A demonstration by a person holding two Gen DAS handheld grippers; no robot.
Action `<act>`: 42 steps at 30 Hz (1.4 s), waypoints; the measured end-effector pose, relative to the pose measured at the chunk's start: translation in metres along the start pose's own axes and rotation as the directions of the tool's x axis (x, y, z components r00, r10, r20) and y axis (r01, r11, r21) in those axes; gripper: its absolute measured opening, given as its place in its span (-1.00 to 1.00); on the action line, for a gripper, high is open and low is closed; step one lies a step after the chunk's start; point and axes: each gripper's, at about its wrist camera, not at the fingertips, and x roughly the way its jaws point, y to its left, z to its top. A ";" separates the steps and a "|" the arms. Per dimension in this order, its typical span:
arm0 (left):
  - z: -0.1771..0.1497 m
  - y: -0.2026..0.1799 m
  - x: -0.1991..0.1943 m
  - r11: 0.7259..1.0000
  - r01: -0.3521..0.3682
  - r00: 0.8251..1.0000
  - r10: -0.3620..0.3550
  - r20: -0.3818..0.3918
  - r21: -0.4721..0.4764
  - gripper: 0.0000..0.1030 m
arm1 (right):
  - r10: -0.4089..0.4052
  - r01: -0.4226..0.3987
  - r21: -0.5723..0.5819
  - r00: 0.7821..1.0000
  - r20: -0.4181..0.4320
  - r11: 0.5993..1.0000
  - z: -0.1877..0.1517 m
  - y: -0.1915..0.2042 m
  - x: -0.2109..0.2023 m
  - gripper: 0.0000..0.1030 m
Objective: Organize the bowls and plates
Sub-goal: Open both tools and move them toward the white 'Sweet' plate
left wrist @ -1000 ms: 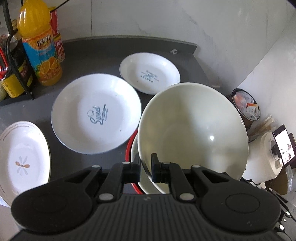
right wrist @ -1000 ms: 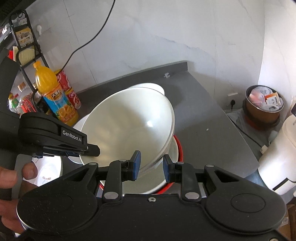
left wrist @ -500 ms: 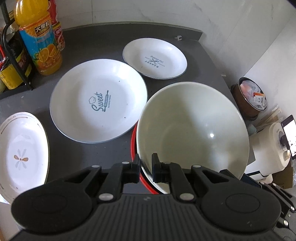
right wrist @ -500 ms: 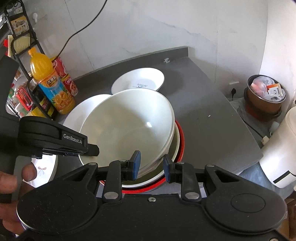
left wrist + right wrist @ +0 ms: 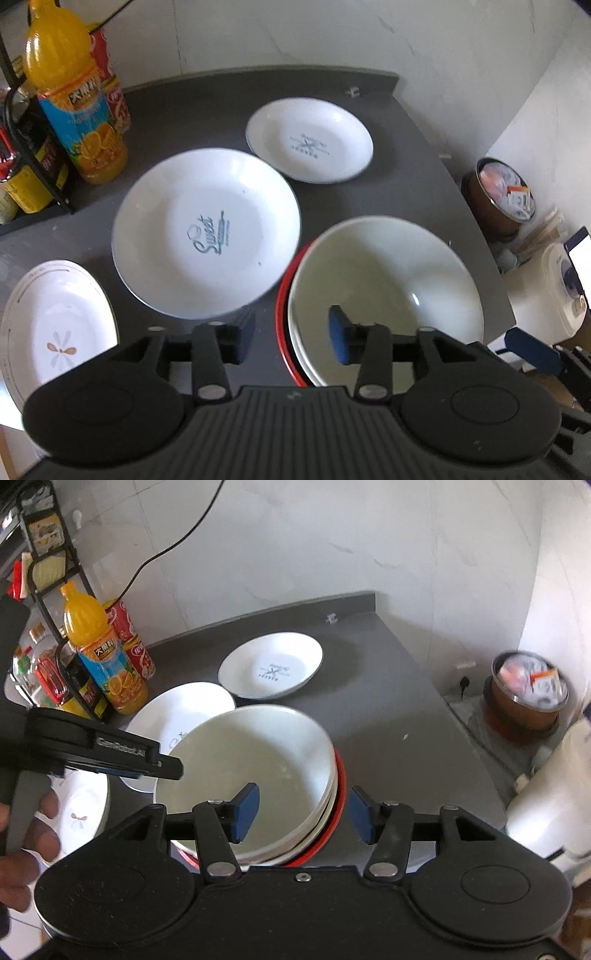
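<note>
Cream bowl [image 5: 384, 280] sits nested in bowl stack on red dish [image 5: 340, 782], bench [image 5: 417, 177] front right. My left hand-held gripper [image 5: 291, 338] and right hand-held gripper [image 5: 301, 814] both spread, empty. Stacking step looks done. Next: big plate [image 5: 207, 236], probably; needs rim pinch.

We see our left gripper [image 5: 291, 334] spread wide over the cream bowl [image 5: 384, 280], nested in a red-rimmed bowl [image 5: 282, 314], beside the "Sweet" plate [image 5: 207, 236] on the grey counter [image 5: 406, 162].
</note>
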 end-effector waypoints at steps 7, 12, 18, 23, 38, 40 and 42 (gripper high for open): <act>0.009 0.003 -0.006 0.999 -0.018 1.000 0.019 0.015 -0.051 0.08 | 0.051 -0.051 -0.033 0.999 0.005 0.998 0.024 -0.002 0.005 0.31; 0.015 0.013 -0.006 0.992 -0.042 0.999 0.043 0.006 -0.115 0.10 | 0.116 -0.115 -0.056 0.993 0.013 0.992 0.039 -0.002 0.010 0.52; 0.021 0.023 -0.012 0.982 -0.090 0.995 0.094 0.017 -0.164 0.10 | 0.195 -0.196 -0.032 0.981 -0.022 0.980 0.055 -0.006 0.023 0.57; 0.025 0.035 -0.016 0.970 -0.127 0.991 0.132 0.010 -0.205 0.12 | 0.204 -0.205 -0.040 0.978 -0.037 0.978 0.063 -0.004 0.034 0.60; 0.037 0.084 -0.010 0.948 -0.167 0.985 0.175 0.006 -0.270 0.21 | 0.227 -0.229 -0.045 0.972 -0.056 0.972 0.090 0.033 0.058 0.64; 0.040 0.092 -0.007 0.947 -0.165 0.985 0.173 0.007 -0.274 0.21 | 0.223 -0.226 -0.045 0.973 -0.058 0.973 0.091 0.041 0.062 0.64; 0.042 0.103 -0.003 0.949 -0.156 0.986 0.164 0.005 -0.273 0.21 | 0.213 -0.216 -0.045 0.975 -0.067 0.975 0.093 0.050 0.069 0.64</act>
